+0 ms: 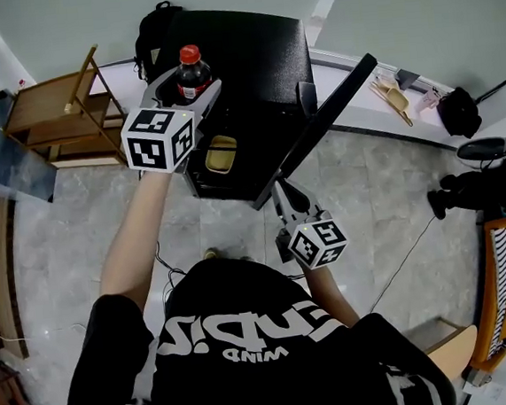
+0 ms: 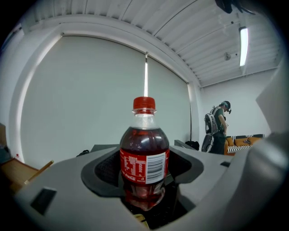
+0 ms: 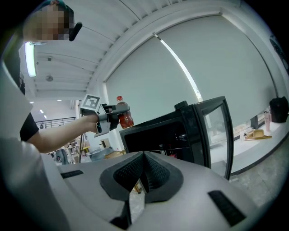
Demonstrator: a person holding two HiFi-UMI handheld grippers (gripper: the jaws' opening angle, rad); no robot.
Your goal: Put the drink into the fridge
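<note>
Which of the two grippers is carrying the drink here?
The left gripper, jaws clamped on the red-capped bottle; the right gripper has its jaws together, empty.

holds a drink bottle upright in the left gripper, padded jaws pressed to both sides. red cap on, barcode label facing the camera. far right, beyond: a person with backpack, beside an orange sofa.

Looked like a recording studio or lab, pale walls, ribbed ceiling with a strip light, grey tiled floor, small black fridge, black camera gear, backpack-wearing person stood near an orange striped sofa.
</note>
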